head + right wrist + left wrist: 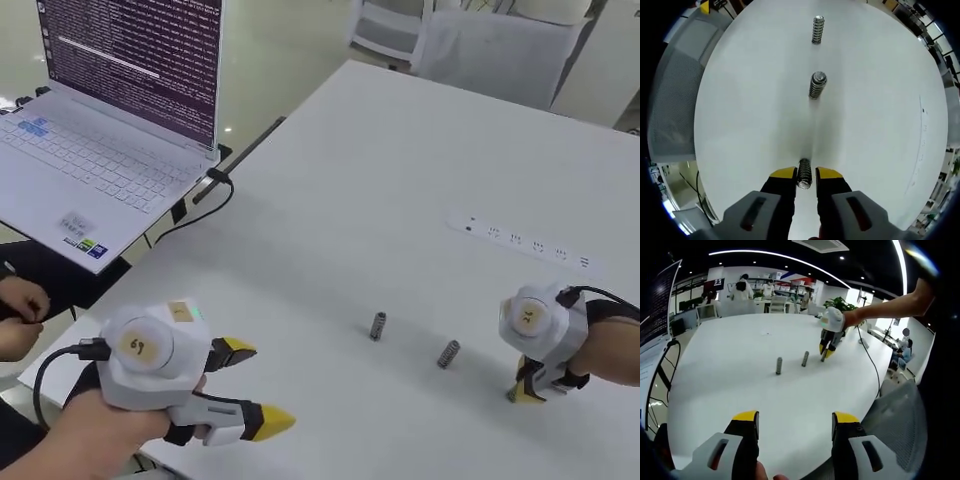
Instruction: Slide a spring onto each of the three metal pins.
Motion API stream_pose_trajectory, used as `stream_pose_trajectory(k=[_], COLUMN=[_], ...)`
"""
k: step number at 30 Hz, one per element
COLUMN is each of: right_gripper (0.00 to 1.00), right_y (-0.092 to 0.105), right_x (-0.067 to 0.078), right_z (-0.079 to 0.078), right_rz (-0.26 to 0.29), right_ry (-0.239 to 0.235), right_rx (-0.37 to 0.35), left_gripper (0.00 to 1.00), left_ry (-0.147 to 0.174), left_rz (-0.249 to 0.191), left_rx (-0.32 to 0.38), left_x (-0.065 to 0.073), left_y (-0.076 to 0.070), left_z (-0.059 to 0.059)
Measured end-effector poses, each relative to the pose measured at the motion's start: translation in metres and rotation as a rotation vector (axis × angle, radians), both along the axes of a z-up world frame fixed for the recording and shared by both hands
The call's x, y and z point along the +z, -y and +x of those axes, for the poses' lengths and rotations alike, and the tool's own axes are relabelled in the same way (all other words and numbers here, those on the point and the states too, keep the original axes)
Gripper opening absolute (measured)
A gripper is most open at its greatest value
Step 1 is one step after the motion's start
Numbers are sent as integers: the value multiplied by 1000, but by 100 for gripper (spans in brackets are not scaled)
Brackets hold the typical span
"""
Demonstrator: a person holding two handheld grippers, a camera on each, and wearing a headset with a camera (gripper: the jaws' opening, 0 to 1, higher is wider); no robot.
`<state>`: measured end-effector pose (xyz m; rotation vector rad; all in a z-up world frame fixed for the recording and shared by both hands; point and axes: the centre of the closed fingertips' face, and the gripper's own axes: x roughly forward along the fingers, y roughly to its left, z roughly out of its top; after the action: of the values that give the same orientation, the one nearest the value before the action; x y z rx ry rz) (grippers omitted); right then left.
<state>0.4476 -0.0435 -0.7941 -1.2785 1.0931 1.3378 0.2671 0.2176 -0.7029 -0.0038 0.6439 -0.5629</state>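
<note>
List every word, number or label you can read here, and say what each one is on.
"69": handwritten on the round sticker atop the left gripper.
Sticker on the right gripper: a mark, too blurred to read.
Screen text, key legends and palm-rest stickers on the laptop: too small to read.
Markings on the power strip: too small to read.

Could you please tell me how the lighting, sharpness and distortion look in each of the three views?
Head view: table evenly lit, shadows faint, little distortion. Left gripper view: fisheye bows the table edge; ceiling light strips glare. Right gripper view: nearest spring sharp, white table nearly washed out.
</note>
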Motion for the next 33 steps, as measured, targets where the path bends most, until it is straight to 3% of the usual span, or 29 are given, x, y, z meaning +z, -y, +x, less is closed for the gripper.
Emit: stream_pose_trajectory(k=[9,20,33], right_gripper=[23,28,33], right_y=[6,8,24], right_x=[8,23,40], right_z=[3,7,7], right_rz=[4,47,107], right_ry=[12,38,84], right_rx=[-12,-59,-167], left_gripper=[54,55,56], left_ry=[8,17,29], left_rz=[-4,-1,0], left_rx=[-5,-17,-39], left_x=[3,6,11], left_y=[3,5,9], left_z=[4,6,6])
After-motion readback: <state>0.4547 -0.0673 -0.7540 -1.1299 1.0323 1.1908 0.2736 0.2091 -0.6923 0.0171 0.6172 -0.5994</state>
